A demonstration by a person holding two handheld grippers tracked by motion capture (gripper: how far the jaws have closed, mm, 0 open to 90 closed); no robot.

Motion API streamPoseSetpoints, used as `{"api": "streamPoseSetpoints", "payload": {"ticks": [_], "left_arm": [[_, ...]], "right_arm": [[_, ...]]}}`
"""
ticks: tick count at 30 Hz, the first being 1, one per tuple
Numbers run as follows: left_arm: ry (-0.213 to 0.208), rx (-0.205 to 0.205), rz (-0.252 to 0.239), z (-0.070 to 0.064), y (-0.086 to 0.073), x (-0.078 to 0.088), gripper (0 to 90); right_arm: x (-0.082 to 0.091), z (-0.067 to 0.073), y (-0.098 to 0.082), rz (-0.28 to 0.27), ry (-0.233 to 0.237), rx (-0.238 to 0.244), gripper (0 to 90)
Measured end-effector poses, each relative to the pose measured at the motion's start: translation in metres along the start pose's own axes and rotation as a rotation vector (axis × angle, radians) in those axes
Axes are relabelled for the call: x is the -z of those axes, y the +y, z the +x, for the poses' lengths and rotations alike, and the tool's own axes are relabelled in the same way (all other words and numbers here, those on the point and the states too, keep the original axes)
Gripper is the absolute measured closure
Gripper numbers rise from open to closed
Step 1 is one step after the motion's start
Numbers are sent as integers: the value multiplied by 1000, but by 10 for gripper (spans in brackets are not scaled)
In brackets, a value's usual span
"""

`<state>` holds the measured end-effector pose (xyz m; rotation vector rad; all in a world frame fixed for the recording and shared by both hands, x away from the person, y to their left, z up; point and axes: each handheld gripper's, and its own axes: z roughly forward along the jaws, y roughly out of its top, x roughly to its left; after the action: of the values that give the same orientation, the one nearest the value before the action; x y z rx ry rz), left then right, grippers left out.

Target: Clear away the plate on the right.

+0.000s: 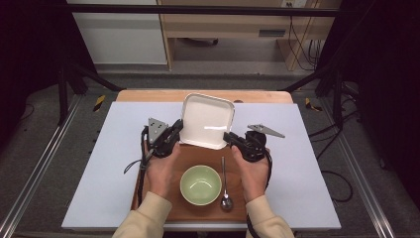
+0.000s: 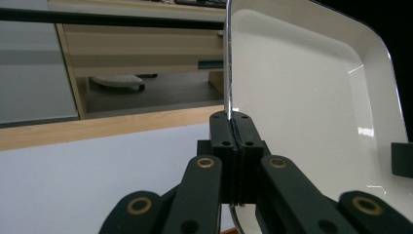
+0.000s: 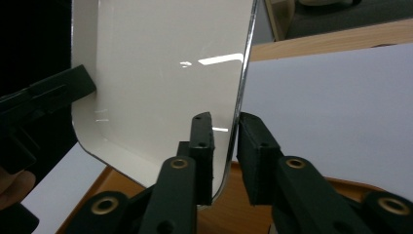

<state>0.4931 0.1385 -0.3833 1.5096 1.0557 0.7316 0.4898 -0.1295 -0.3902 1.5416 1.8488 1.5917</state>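
Observation:
A white square plate (image 1: 207,119) is tilted up over the far edge of a wooden board (image 1: 198,154). My left gripper (image 1: 177,130) is shut on the plate's left rim; in the left gripper view the jaws (image 2: 236,122) pinch the thin edge of the plate (image 2: 302,107). My right gripper (image 1: 229,136) is at the plate's near right corner. In the right gripper view its jaws (image 3: 225,126) straddle the rim of the plate (image 3: 160,73) with a gap beside the right pad, so they stand open around it.
A pale green bowl (image 1: 200,184) sits on the board between the person's hands, with a metal spoon (image 1: 224,181) to its right. The board lies on a white mat (image 1: 307,163) covering the table. A cabinet and cables stand beyond the table.

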Motion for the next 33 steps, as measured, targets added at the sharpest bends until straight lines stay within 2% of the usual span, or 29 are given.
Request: {"api": "streamPoseSetpoints", "payload": {"ticks": [7, 16, 20, 26, 29, 33], "left_arm": [[7, -2, 6, 3, -3, 0, 893], [-2, 7, 9, 5, -5, 0, 893], [-1, 15, 11, 7, -5, 0, 893], [4, 22, 8, 10, -5, 1, 892], [5, 34, 9, 13, -6, 1, 892], [6, 41, 11, 15, -8, 1, 892]], "right_arm": [[-6, 1, 1, 32, 14, 38, 671], [-7, 0, 0, 42, 14, 48, 629], [-7, -1, 1, 50, 6, 56, 567], [-4, 1, 4, 42, 0, 105, 422], [-2, 1, 7, 47, 2, 132, 398], [1, 0, 9, 36, -2, 140, 341]]}}
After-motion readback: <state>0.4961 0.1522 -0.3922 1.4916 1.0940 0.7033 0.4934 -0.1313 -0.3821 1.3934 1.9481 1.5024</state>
